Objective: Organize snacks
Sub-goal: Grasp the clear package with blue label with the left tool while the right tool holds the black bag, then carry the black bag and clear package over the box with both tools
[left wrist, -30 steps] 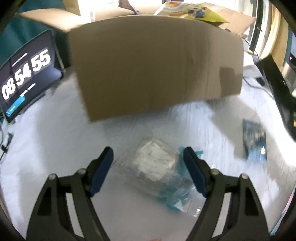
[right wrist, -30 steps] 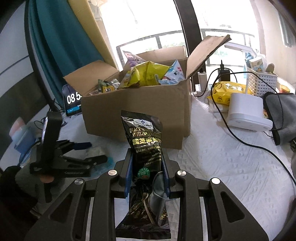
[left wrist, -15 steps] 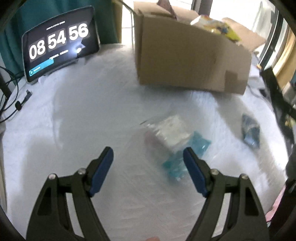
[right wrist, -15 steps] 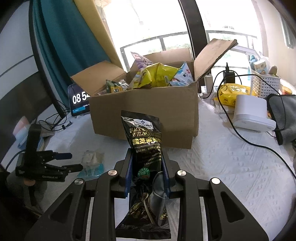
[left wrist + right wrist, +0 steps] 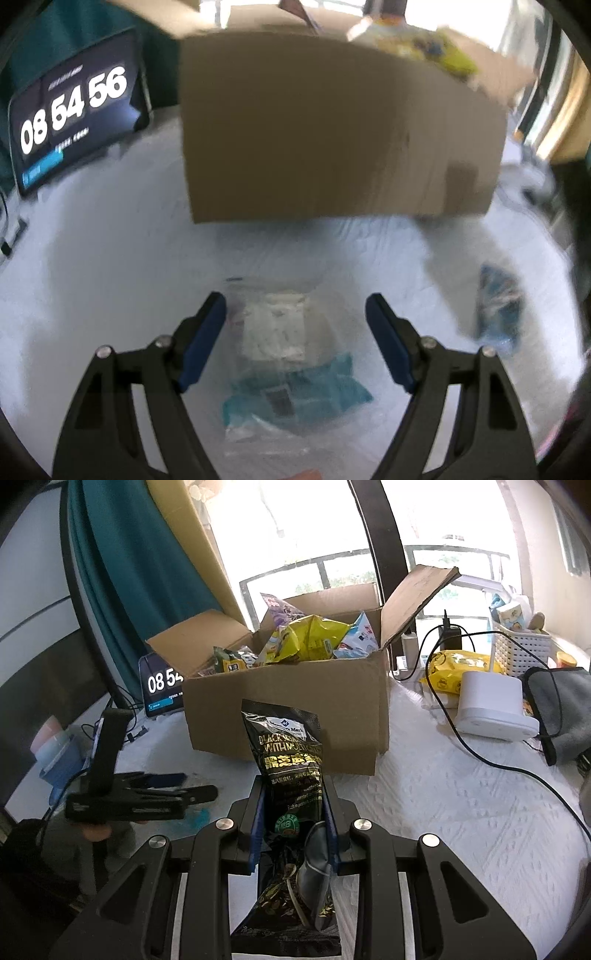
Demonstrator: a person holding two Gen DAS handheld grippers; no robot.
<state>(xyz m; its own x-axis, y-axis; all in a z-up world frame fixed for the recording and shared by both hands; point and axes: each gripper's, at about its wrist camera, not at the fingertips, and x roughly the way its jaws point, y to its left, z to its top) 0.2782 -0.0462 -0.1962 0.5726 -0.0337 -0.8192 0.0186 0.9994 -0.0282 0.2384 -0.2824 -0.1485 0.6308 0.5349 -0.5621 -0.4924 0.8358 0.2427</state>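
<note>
- Clamping a black sesame snack pouch (image 5: pixel 286 771), the right tongs (image 5: pixel 294 814) are pinching it at mid-height with both blue pads against its sides; the pouch is standing upright between them, its top rising above the fingertips and its bottom hanging below.
- Ahead of the right tongs, a cardboard box (image 5: pixel 288 705) is sitting on the white table (image 5: pixel 461 812), flaps open, with yellow, purple and pale snack packets (image 5: pixel 310 638) sticking up out of it.
- To the front-left of the right tongs, the left tongs (image 5: pixel 192 786) are hovering low over the table, held by a hand (image 5: pixel 96 830).
- The left tongs (image 5: pixel 295 325) are standing wide apart, gripping nothing; a clear bag of white pieces (image 5: pixel 275 328) is lying on the table between and below the fingers (image 5: pixel 205 336), not touched by them, as far as the blur allows.
- A teal packet (image 5: pixel 295 398) is lying just nearer than the clear bag, overlapping its lower edge.
- A blue packet (image 5: pixel 496 314) is lying on the table to the right of the left tongs, well apart.
- A clock display (image 5: pixel 74 107) is standing to the front-left, beside the box (image 5: pixel 340 140).
</note>
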